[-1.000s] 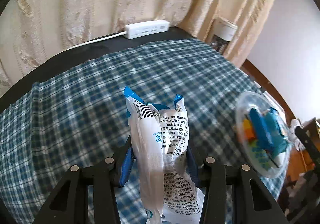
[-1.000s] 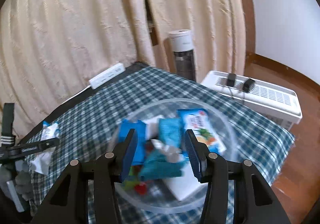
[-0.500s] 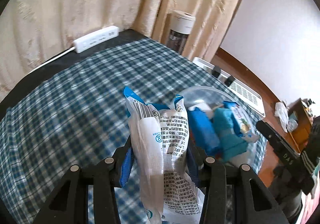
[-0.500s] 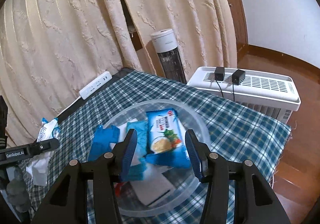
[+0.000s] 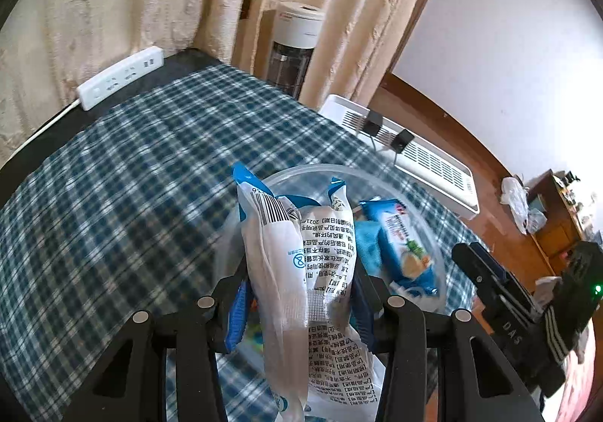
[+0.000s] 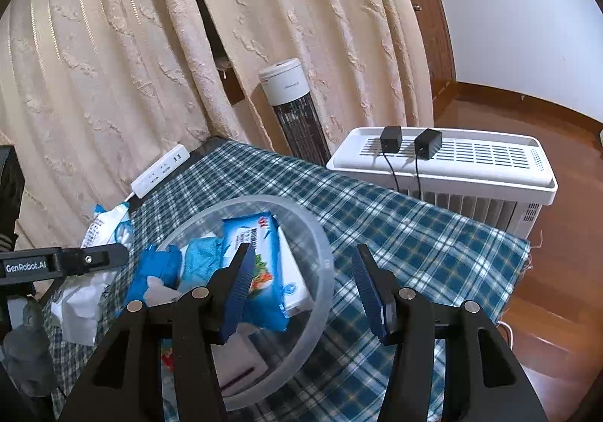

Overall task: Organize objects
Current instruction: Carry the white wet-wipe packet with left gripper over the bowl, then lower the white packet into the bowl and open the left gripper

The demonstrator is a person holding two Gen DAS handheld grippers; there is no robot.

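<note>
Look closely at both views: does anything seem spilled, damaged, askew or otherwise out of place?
Nothing is spilled or damaged. The snack packets lie jumbled inside the clear plastic bowl. One white packet is outside it, crumpled in the left claw beside the bowl's rim.

A white power strip (image 6: 160, 170) lies at the far edge of the checked cloth (image 6: 395, 230). Behind hang cream curtains (image 6: 113, 56). A tower appliance (image 6: 294, 109), maybe a fan, stands beside a white heater (image 6: 444, 165) carrying 2 black adapters (image 6: 409, 141).

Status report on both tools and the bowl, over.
Left tool shut on packet, near bowl. Right tool opening, empty, over the rim. Nothing blocking.
</note>
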